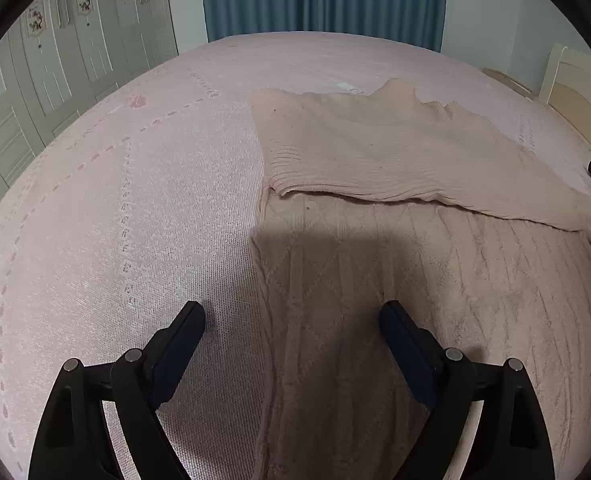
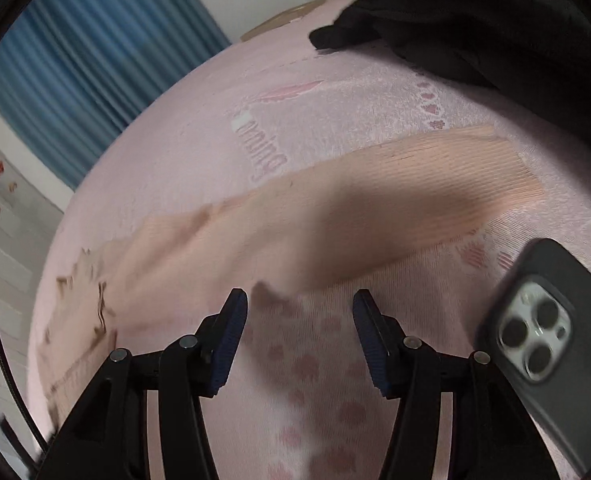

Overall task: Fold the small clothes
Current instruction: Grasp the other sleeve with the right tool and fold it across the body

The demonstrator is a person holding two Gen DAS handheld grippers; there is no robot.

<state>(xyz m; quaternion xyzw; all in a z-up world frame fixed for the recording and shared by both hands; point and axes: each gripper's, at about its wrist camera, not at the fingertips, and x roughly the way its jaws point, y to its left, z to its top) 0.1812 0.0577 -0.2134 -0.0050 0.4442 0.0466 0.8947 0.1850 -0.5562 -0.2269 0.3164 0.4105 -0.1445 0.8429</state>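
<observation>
Left wrist view puts your left tongs [image 1: 291, 312] spread wide and empty, straddling the near left edge of the pale peach cable-knit sweater [image 1: 375, 264] lying flat on the pink woven bedspread [image 1: 115, 200]. One finger [image 1: 187, 324] hangs over bare bedspread, the other over the knit. Farther off, a ribbed part is folded across the body. Expect soft, light, stretchy, limp fabric; pinch a ribbed hem or a doubled edge, not the loose open knit. Right wrist view, blurred, shows your right tongs [image 2: 299, 312] half open and empty over the bedspread, the sweater's ribbed sleeve just beyond the tips. A black-cased phone [image 2: 543, 320] lies beside them, dark cloth [image 2: 475, 20] farther back.
</observation>
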